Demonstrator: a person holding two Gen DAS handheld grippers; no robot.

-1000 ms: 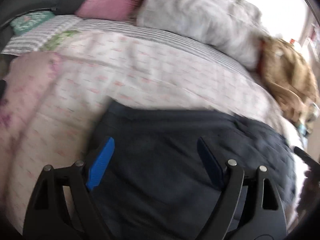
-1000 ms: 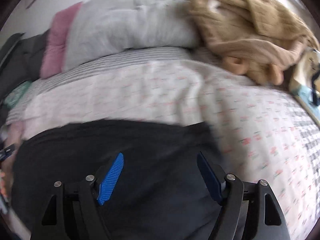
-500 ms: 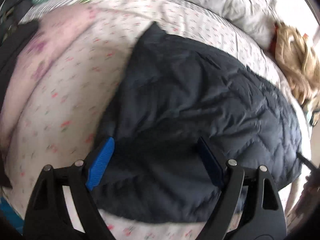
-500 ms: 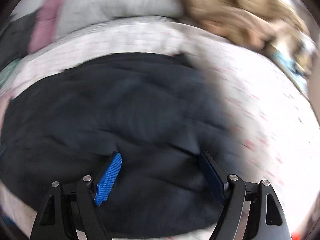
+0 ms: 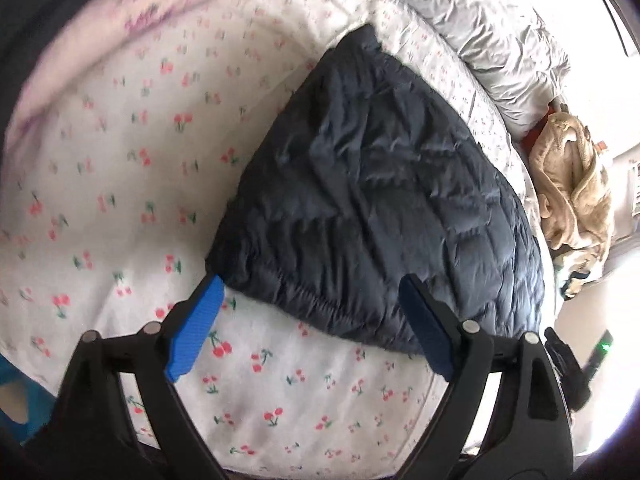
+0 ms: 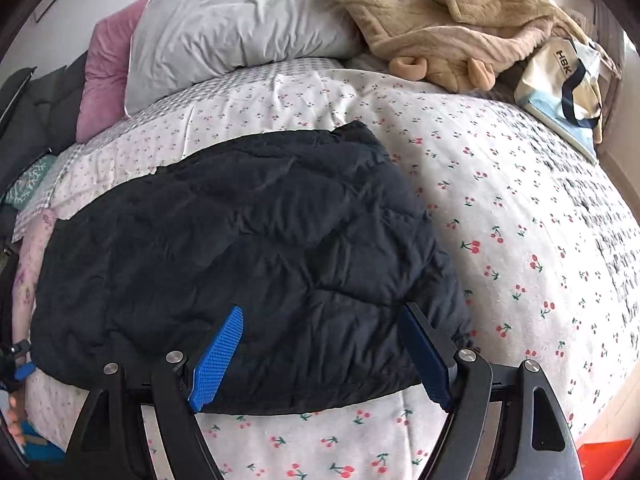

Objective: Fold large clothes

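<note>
We see a dark navy quilted jacket (image 6: 240,248) lying folded into a compact bundle on the cherry-print bedspread (image 6: 520,240), its near hem close to the edge of the bed. In the left wrist view the same jacket (image 5: 380,200) reaches away from us toward the far right, with its elastic-gathered hem nearest the camera.

Our left gripper (image 5: 312,320) hangs over that near hem with its jaws spread wide; they have just been opening a little further. The blue pad of its left finger (image 5: 196,332) sits over bare bedspread (image 5: 120,160) just beside the jacket's corner, and nothing is pinched between the pads.

Our right gripper (image 6: 320,344) is released too, jaws wide apart above the jacket's near right part. We see the fabric between and below the fingers, but the pads do not press on it.

Beyond the jacket, at the head of the bed, lie a grey pillow (image 6: 240,28) and a pink pillow (image 6: 104,76) to its left. A tan fleece garment (image 6: 452,20) is heaped in the far right corner, with a tote bag (image 6: 560,84) just beside it. The tan heap (image 5: 576,184) also shows at the right edge of the left wrist view.
</note>
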